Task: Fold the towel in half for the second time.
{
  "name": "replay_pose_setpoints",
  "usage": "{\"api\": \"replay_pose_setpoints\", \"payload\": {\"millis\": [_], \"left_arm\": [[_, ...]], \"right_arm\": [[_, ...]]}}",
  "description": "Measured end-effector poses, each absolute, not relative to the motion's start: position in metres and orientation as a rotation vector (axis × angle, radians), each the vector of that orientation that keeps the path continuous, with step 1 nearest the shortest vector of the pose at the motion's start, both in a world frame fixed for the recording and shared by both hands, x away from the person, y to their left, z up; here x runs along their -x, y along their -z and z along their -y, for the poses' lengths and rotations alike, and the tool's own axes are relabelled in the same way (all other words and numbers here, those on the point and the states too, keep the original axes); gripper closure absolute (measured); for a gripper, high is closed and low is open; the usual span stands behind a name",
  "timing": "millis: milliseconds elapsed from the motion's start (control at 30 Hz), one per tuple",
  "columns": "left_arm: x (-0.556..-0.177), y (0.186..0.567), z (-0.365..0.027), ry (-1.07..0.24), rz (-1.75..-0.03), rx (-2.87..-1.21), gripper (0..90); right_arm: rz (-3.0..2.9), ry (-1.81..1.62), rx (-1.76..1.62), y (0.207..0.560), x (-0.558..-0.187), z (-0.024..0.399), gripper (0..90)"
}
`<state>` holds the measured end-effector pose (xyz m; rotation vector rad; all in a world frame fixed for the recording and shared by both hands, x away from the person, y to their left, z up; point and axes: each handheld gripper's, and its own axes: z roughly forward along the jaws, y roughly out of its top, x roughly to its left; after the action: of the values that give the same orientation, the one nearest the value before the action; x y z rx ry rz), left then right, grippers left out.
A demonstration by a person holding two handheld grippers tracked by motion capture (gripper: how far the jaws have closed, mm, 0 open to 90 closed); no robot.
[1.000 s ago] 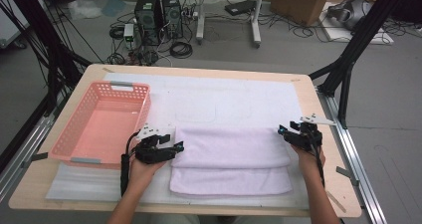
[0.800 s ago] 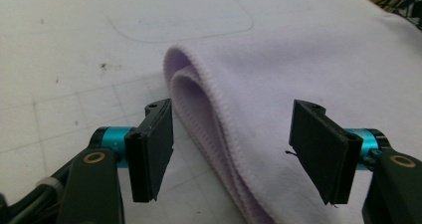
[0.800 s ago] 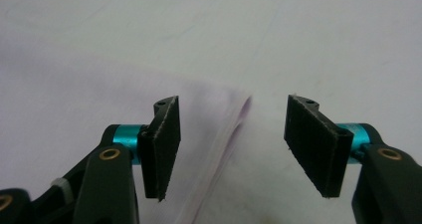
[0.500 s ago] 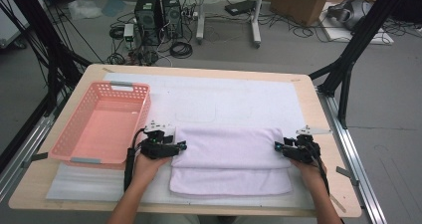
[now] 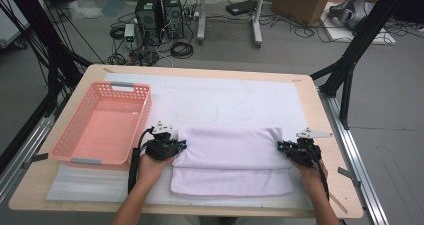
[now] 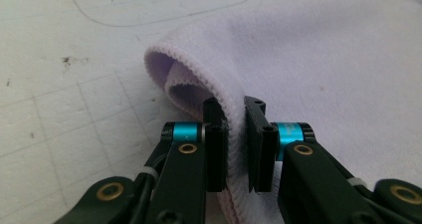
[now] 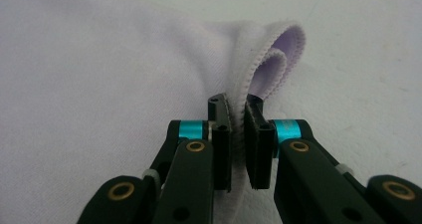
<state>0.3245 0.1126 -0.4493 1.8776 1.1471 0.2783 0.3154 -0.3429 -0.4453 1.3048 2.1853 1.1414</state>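
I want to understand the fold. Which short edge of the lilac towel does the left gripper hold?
The left gripper pinches the folded lilac towel at its short edge beside the pink plastic basket; the right gripper pinches the opposite edge.

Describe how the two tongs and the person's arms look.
Both tongs, left and right, are black, each topped by a grey three-cornered plate. Close up, the left tongs and right tongs show flat black pads, turquoise collars and brass rivets. Black cables trail along bare, sleeveless forearms.

Pink basket point(image 5: 102, 126) crowds the left claw point(image 5: 176, 146) — right side open
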Motion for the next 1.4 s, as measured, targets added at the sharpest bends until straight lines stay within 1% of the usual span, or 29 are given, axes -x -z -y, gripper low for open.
{"api": "replay_pose_setpoints", "payload": {"millis": [200, 400, 467, 533, 633, 767, 967, 1000, 1033, 1100, 1133, 1167, 1200, 1233, 1333, 1367, 1400], "left_arm": [[-0.332, 0.447, -0.117, -0.298, -1.159, -1.769, 82.2], [-0.343, 0.451, -0.120, -0.296, -1.177, -1.757, 82.3], [-0.353, 0.440, -0.118, -0.326, -1.177, -1.745, 82.3], [-0.357, 0.437, -0.118, -0.327, -1.180, -1.738, 82.3], [-0.375, 0.430, -0.116, -0.342, -1.189, -1.715, 82.2], [-0.386, 0.434, -0.115, -0.372, -1.199, -1.679, 82.2], [-0.390, 0.444, -0.116, -0.376, -1.194, -1.713, 81.7], [-0.390, 0.444, -0.116, -0.376, -1.194, -1.713, 80.1], [-0.390, 0.444, -0.116, -0.368, -1.197, -1.715, 75.4], [-0.386, 0.441, -0.117, -0.366, -1.218, -1.725, 58.1], [-0.383, 0.441, -0.118, -0.364, -1.215, -1.728, 54.7], [-0.383, 0.441, -0.118, -0.364, -1.215, -1.728, 54.0], [-0.379, 0.441, -0.119, -0.371, -1.207, -1.739, 54.0], [-0.375, 0.441, -0.119, -0.374, -1.211, -1.744, 49.7], [-0.367, 0.442, -0.121, -0.351, -1.209, -1.792, 48.6], [-0.364, 0.442, -0.121, -0.340, -1.205, -1.796, 46.3], [-0.360, 0.442, -0.122, -0.348, -1.198, -1.783, 46.3]], "right_arm": [[-2.104, -1.181, -1.276, 0.438, -0.315, 0.344, 83.8], [-2.065, -1.196, -1.264, 0.438, -0.324, 0.343, 83.8], [-2.047, -1.196, -1.268, 0.436, -0.334, 0.341, 83.8], [-2.030, -1.199, -1.276, 0.434, -0.340, 0.340, 83.8], [-2.013, -1.200, -1.288, 0.429, -0.352, 0.340, 83.7], [-2.005, -1.164, -1.304, 0.424, -0.370, 0.337, 83.7], [-2.025, -1.128, -1.326, 0.426, -0.386, 0.331, 83.4], [-2.029, -1.122, -1.335, 0.428, -0.386, 0.331, 82.5], [-2.035, -1.130, -1.351, 0.429, -0.387, 0.331, 79.0], [-2.036, -1.160, -1.380, 0.431, -0.386, 0.333, 70.5], [-2.025, -1.183, -1.387, 0.430, -0.384, 0.335, 66.7], [-2.015, -1.207, -1.388, 0.428, -0.382, 0.337, 63.7], [-2.015, -1.207, -1.388, 0.428, -0.382, 0.337, 63.7], [-1.983, -1.244, -1.400, 0.425, -0.375, 0.341, 61.2], [-1.974, -1.258, -1.396, 0.424, -0.367, 0.345, 59.0], [-1.986, -1.262, -1.395, 0.424, -0.359, 0.348, 57.9], [-1.986, -1.262, -1.395, 0.424, -0.359, 0.348, 57.9]]}}
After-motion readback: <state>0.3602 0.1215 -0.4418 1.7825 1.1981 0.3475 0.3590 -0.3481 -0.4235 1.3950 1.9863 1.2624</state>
